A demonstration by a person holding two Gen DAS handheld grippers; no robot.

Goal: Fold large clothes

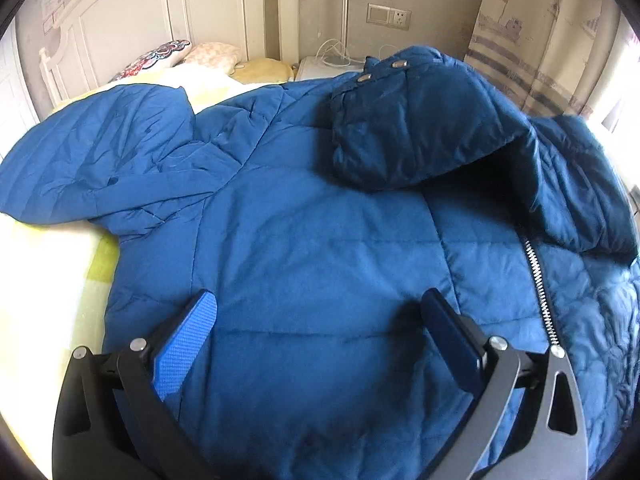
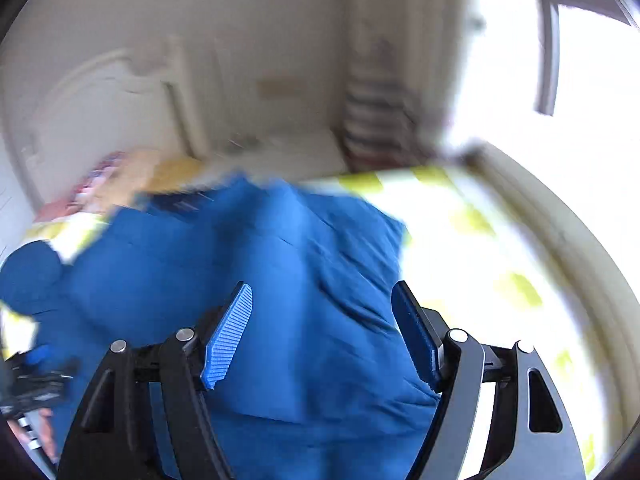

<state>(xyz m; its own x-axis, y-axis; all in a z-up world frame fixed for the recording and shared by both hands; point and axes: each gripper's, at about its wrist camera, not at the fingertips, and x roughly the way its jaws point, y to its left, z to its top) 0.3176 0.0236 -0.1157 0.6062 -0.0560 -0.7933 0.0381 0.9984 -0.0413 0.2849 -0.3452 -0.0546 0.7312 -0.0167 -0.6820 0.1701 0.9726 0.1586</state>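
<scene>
Blue puffer jacket lies spread across a bed with yellow-checked sheet, white headboard and pillows behind. Left gripper and right gripper hover, jaws released, grasping nothing.

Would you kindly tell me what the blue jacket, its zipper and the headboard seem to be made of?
Blue jacket: likely a thin synthetic shell over padding; matte, stitched in puffy quilted panels.
Zipper: probably metal; its silvery teeth glint.
Headboard: seemingly painted wood; cream, smooth, with moulded panels.

Right wrist view is motion-blurred; the jacket seems partly cut off
</scene>
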